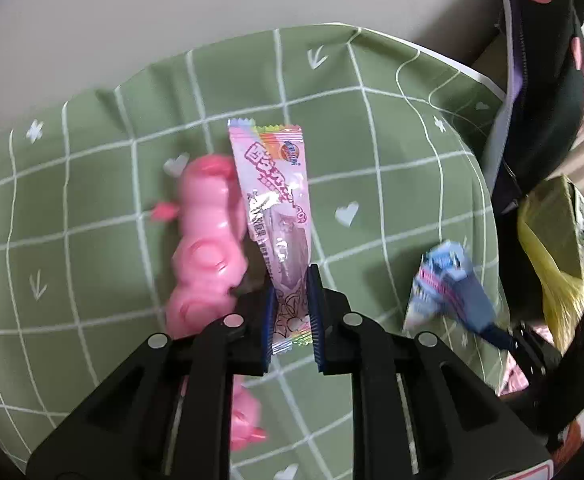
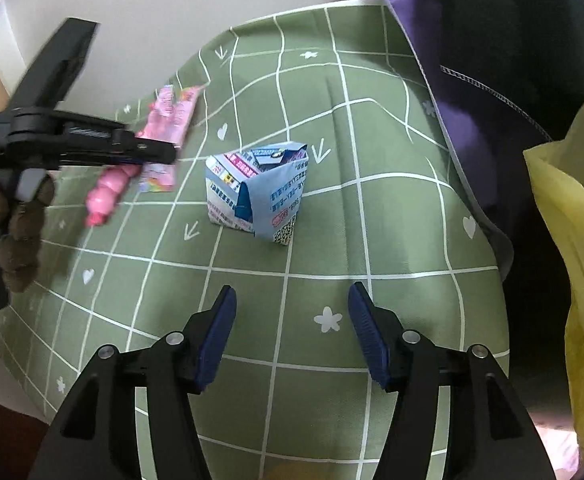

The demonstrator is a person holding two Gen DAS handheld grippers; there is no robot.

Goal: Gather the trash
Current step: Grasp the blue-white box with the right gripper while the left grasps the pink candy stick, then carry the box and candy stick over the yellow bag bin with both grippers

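My left gripper (image 1: 292, 314) is shut on a pink candy wrapper (image 1: 278, 216) and holds it upright above the green checked cloth (image 1: 92, 200). It also shows in the right wrist view (image 2: 154, 150) with the wrapper (image 2: 172, 120) in it. A pink plastic toy (image 1: 204, 248) lies on the cloth just left of the wrapper. A crumpled blue carton (image 2: 258, 194) stands on the cloth ahead of my right gripper (image 2: 292, 328), which is open and empty. The carton appears blurred in the left wrist view (image 1: 447, 292).
A yellow plastic bag (image 2: 579, 260) hangs at the right, also in the left wrist view (image 1: 551, 248). A black and purple bag (image 2: 491, 60) lies along the cloth's right edge. A white wall stands behind the table.
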